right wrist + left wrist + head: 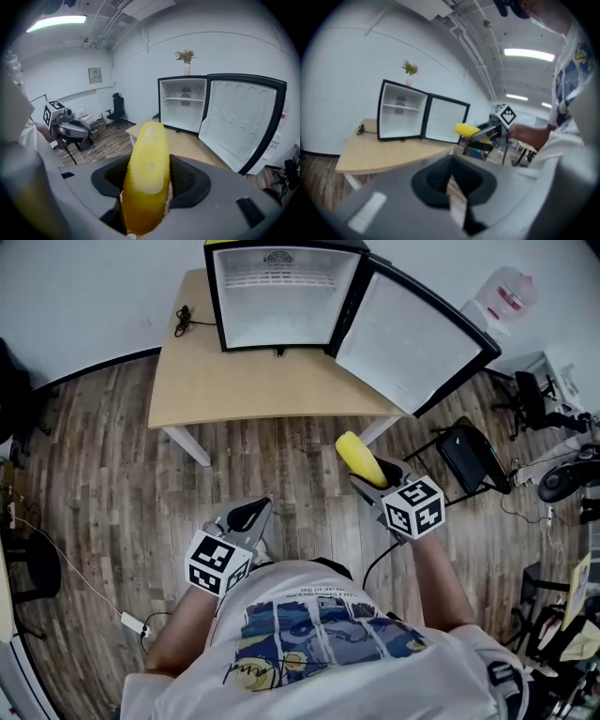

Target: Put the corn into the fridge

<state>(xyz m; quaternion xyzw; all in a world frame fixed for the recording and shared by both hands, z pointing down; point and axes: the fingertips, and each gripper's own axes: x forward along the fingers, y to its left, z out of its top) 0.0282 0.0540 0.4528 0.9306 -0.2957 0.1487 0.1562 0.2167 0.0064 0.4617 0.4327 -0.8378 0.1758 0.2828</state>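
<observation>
Right arm: forearm reaches forward and slightly right of the torso. Right gripper [373,480] is clamped on the corn [360,456]. In the right gripper view the yellow cob stands lengthwise between the two jaws, its rounded tip poking out past them towards the fridge [274,296].

Left arm: bent, held close to the body. Left gripper [247,515] sits low and left of the torso and points forward. Its jaws are drawn together with only a thin sliver of floor showing between them, nothing held.

Corn location: in the air over the wooden floor [112,474], short of the near edge of the table [262,385], near the table's right front leg.

Fridge: a small black unit at the back of the tabletop. The door [408,334] is swung fully open to the right, and its free edge overhangs the table's right front corner. The interior is white, with one shelf [183,99] high up. A strip of bare tabletop lies in front of the opening.

Edges: a black chair [473,457] stands just right of the corn, below the door's outer corner. A coiled cable [183,320] lies on the table's back left corner, apart from the fridge opening
</observation>
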